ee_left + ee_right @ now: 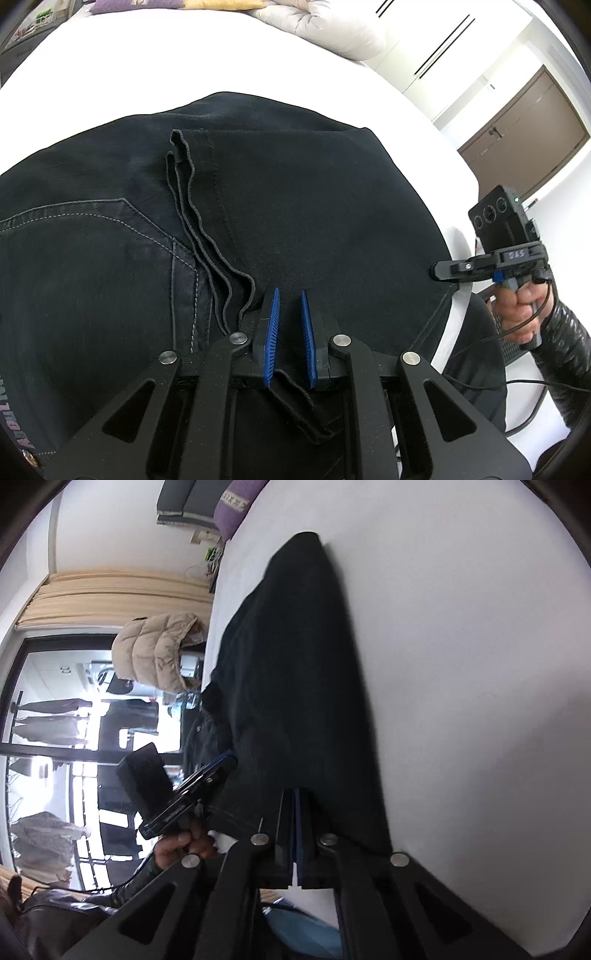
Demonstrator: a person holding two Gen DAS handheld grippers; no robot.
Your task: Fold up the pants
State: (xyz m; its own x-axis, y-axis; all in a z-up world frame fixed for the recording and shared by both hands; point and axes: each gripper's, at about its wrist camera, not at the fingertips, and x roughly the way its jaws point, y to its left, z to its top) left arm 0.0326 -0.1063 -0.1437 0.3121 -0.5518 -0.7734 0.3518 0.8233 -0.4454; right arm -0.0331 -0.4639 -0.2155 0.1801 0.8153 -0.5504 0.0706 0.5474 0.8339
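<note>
Dark navy pants (277, 206) lie folded on a white bed (110, 66), leg hems stacked over the seat and back pocket. My left gripper (288, 299) hovers just over the pants' near edge, its blue pads apart and nothing between them. My right gripper (437, 269) touches the pants' right edge in the left wrist view. In the right wrist view the right gripper (297, 794) has its pads pressed together on the edge of the pants (295, 672), and the left gripper (221, 766) shows at the pants' left side.
A beige quilted duvet (332, 26) and purple and yellow pillows (147, 3) lie at the bed's far end. A wardrobe (517, 129) stands to the right. In the right wrist view a beige puffer jacket (155, 650) and a window (55, 738) are beyond the bed.
</note>
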